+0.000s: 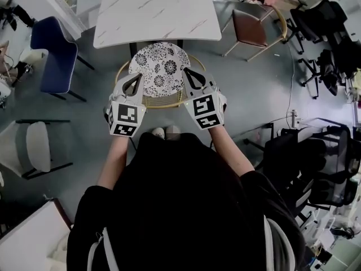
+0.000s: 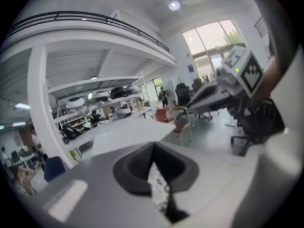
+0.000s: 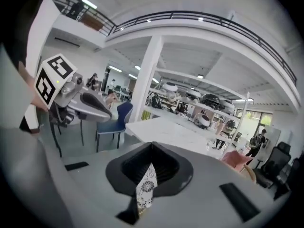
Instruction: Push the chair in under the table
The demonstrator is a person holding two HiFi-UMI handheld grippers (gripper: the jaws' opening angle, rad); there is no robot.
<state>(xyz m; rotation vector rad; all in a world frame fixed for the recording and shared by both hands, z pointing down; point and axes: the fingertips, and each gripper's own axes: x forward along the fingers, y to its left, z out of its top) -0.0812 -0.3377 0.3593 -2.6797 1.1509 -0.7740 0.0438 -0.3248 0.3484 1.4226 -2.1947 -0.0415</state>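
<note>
The chair has a round seat with a black-and-white flower pattern and a wicker rim. It stands in front of me with its far part under the near edge of the white table. My left gripper and right gripper are held side by side above the chair's near rim, both pointing toward the table. Each is shut, tips meeting, with nothing between them. In the left gripper view my left gripper shows a sliver of the flowered seat below its jaws. The right gripper shows the same seat.
A blue chair stands at the table's left, a brown-seated chair at its right. A white chair is at my left, black office chairs at my right. My shoes are just behind the chair.
</note>
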